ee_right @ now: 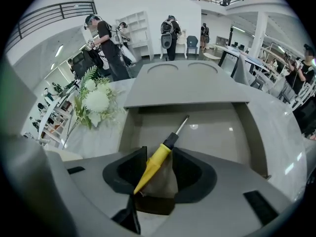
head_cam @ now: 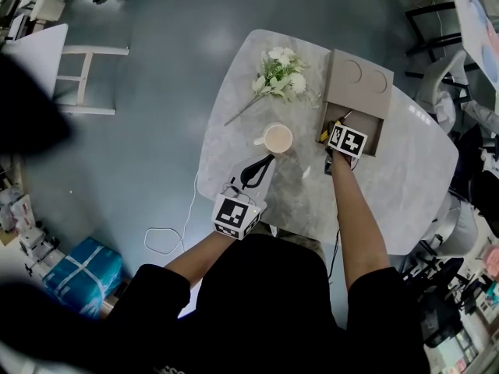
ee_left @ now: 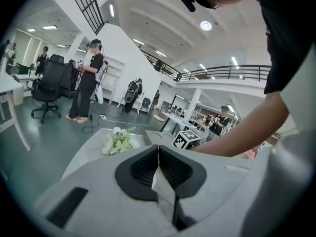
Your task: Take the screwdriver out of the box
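Note:
An open beige box (head_cam: 375, 138) stands on the marble table (head_cam: 405, 185), its lid (head_cam: 359, 76) folded back. A screwdriver (ee_right: 157, 162) with a yellow handle and a black collar lies on the box floor (ee_right: 212, 132), its tip pointing at the far wall. My right gripper (ee_right: 158, 152) points steeply down into the box. Its jaws straddle the handle, which leans on the left jaw, and bare box floor shows on the other side. From the head view a bit of yellow screwdriver (head_cam: 323, 134) shows beside the right gripper (head_cam: 337, 133). My left gripper (head_cam: 267, 160) hovers near the table's front, its tips together and empty.
A cream cup (head_cam: 277, 139) stands just beyond the left gripper. A bunch of white flowers (head_cam: 279, 75) lies at the table's far left, beside the box. Chairs and a white stool stand around the table, and other people stand further off in the hall.

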Demonstrator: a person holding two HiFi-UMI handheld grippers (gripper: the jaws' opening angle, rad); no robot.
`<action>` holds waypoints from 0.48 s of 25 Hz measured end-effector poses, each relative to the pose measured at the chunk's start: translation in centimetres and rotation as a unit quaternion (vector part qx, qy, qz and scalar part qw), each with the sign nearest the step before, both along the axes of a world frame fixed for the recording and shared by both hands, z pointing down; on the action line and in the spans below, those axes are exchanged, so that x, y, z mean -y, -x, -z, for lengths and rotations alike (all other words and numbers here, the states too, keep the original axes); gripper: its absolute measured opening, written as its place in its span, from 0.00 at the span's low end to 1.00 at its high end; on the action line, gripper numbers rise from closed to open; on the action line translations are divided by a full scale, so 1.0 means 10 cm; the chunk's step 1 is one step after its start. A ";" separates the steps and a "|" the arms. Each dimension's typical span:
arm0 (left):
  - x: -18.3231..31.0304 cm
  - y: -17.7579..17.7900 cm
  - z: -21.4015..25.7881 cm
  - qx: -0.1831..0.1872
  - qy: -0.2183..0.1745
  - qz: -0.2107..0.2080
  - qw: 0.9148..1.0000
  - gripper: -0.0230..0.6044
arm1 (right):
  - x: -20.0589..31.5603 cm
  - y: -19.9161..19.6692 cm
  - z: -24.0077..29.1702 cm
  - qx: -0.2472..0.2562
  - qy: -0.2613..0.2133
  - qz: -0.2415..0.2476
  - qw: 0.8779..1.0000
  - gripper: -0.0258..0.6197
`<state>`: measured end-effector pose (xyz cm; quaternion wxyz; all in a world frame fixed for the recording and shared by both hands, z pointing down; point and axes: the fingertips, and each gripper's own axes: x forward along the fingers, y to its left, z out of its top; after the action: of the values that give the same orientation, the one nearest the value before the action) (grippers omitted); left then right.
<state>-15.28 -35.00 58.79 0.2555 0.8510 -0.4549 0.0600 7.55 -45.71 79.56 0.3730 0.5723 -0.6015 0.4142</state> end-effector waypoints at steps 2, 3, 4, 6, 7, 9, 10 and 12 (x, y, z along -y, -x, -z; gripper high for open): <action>-0.01 0.01 0.00 -0.001 0.001 0.002 1.000 0.06 | 0.00 0.00 -0.01 0.010 0.011 -0.006 1.000 0.27; -0.01 0.02 0.00 -0.001 0.001 0.004 1.000 0.06 | 0.00 0.01 -0.02 0.015 0.016 -0.007 1.000 0.27; -0.01 0.03 0.00 -0.001 0.001 0.006 1.000 0.06 | 0.00 0.01 -0.03 0.021 0.020 -0.009 1.000 0.27; -0.02 0.04 -0.01 -0.002 0.002 0.007 1.000 0.06 | -0.01 0.00 -0.03 0.031 0.022 -0.013 0.999 0.27; -0.02 0.04 -0.01 -0.002 0.002 0.007 1.000 0.06 | -0.01 -0.01 -0.03 0.035 0.021 -0.016 0.999 0.26; -0.03 0.06 0.01 -0.001 0.000 0.006 1.000 0.06 | 0.00 -0.03 -0.02 0.041 0.015 -0.021 0.999 0.26; -0.03 0.07 0.03 0.000 -0.002 0.006 1.000 0.06 | 0.00 -0.03 -0.01 0.043 0.011 -0.025 0.999 0.26; -0.05 0.10 0.05 0.002 -0.006 0.008 1.000 0.06 | 0.01 -0.04 0.01 0.047 0.003 -0.032 0.998 0.25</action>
<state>-16.28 -34.48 58.27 0.2505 0.8488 -0.4621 0.0568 7.94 -45.77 79.46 0.3331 0.5697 -0.5985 0.4541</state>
